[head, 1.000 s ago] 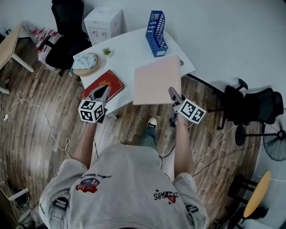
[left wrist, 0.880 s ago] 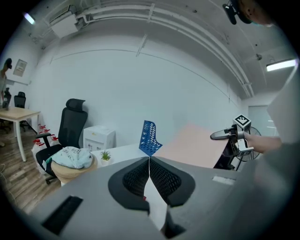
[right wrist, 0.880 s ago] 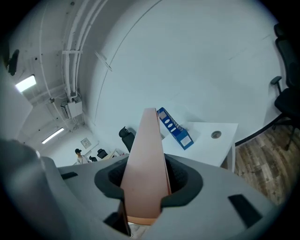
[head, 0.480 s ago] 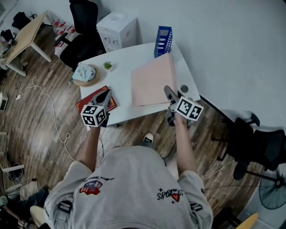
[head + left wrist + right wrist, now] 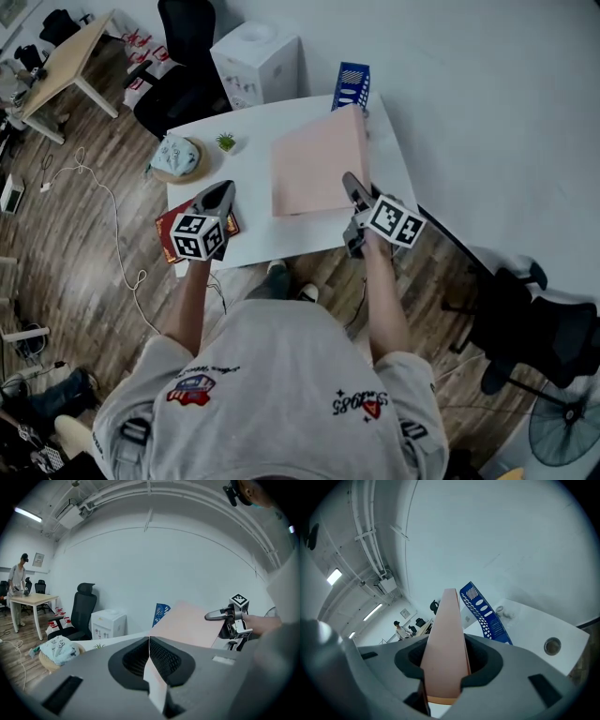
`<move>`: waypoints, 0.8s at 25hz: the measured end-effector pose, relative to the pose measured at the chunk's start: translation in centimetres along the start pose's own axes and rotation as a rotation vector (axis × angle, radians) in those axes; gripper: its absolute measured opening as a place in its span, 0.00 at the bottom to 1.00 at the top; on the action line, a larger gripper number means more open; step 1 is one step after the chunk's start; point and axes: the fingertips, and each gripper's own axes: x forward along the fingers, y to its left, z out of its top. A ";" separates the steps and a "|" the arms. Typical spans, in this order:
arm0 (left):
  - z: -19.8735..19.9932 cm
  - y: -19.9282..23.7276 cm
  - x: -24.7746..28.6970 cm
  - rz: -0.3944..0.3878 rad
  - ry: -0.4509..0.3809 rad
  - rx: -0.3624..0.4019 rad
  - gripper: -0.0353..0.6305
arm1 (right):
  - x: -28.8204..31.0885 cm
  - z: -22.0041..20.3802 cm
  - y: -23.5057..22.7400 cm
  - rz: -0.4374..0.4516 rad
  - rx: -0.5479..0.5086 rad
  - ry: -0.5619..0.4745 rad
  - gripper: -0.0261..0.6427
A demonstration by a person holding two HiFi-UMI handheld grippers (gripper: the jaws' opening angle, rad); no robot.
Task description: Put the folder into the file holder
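A flat pink folder is held tilted over the white table, its far edge close to the blue mesh file holder at the table's back edge. My right gripper is shut on the folder's near right corner. In the right gripper view the folder runs edge-on between the jaws, and the file holder stands just to its right. My left gripper hovers over the table's left front with its jaws together and nothing in them. The left gripper view shows the folder and the right gripper off to its right.
A red book lies under the left gripper at the table's front left corner. A wooden dish with a pale blue bundle and a small plant sit at the back left. A white box and a black chair stand behind the table.
The folder has been carried farther back and tilted up, so its far edge now reaches the file holder. The left gripper stays over the red book, still shut.
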 end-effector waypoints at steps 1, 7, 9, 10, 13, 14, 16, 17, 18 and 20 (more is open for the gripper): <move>0.3 0.3 0.5 -0.007 -0.004 0.001 0.06 | 0.5 0.2 0.1 -0.001 -0.003 0.001 0.28; 2.0 2.5 3.9 -0.049 -0.025 -0.011 0.06 | 1.7 3.5 1.9 -0.004 -0.052 -0.033 0.28; 2.5 3.0 5.1 -0.067 -0.033 -0.011 0.06 | 1.5 5.5 2.8 0.001 -0.068 -0.079 0.28; 2.6 3.2 5.6 -0.078 -0.035 -0.009 0.06 | 1.2 6.5 3.3 0.004 -0.075 -0.106 0.28; 2.8 3.8 6.9 -0.108 -0.035 0.001 0.06 | 0.1 9.7 5.0 0.018 -0.095 -0.192 0.28; 2.9 4.0 7.2 -0.117 -0.035 0.004 0.06 | -0.4 10.9 5.6 0.026 -0.103 -0.223 0.28; 3.0 4.4 7.8 -0.130 -0.039 0.005 0.06 | -1.5 13.7 7.6 0.080 -0.131 -0.298 0.28; 3.2 4.6 8.1 -0.134 -0.043 0.004 0.06 | -2.1 15.3 8.8 0.122 -0.154 -0.340 0.28; 3.4 4.8 8.4 -0.138 -0.047 0.002 0.06 | -2.8 16.9 9.9 0.151 -0.182 -0.380 0.28; 3.7 5.0 9.0 -0.147 -0.054 -0.004 0.06 | -4.6 19.5 11.1 0.144 -0.232 -0.448 0.28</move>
